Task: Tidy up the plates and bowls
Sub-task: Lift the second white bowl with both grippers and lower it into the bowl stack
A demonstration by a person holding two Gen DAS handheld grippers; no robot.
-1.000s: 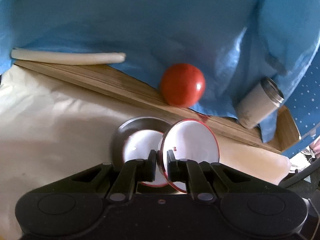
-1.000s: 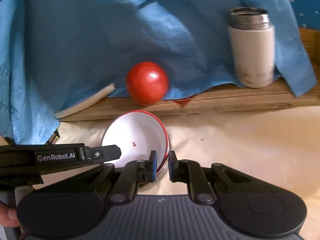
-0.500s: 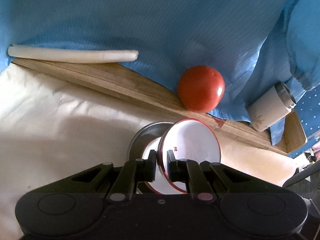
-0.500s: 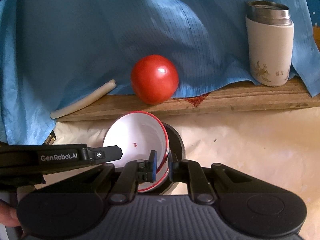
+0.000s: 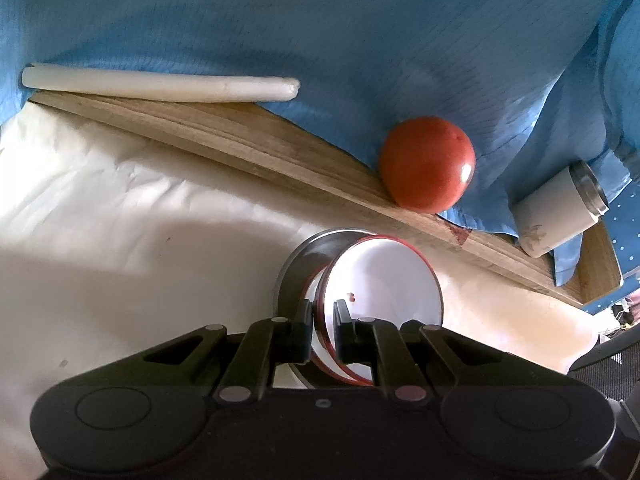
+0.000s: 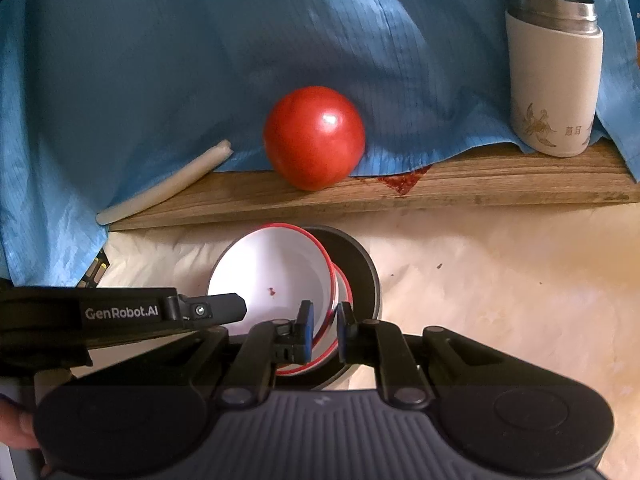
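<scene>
Seemingly each gripper (image 5: 323,330) (image 6: 323,330) pinches the white bowl's (image 6: 276,280) rim, its underside hidden.

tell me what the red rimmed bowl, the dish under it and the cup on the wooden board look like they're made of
Red-rimmed bowl: glossy white with a thin painted rim and a thin wall, likely enamelled metal or melamine; the look leaves it open.
Dish beneath: grey with a brushed sheen, probably stainless steel.
Cup: matte off-white body with printed gold decoration, possibly coated or ceramic, and a shiny bare steel top band.

Cream-papered table (image 6: 500,280) bears a metal bowl (image 6: 360,264) and wooden board (image 6: 480,184).
</scene>
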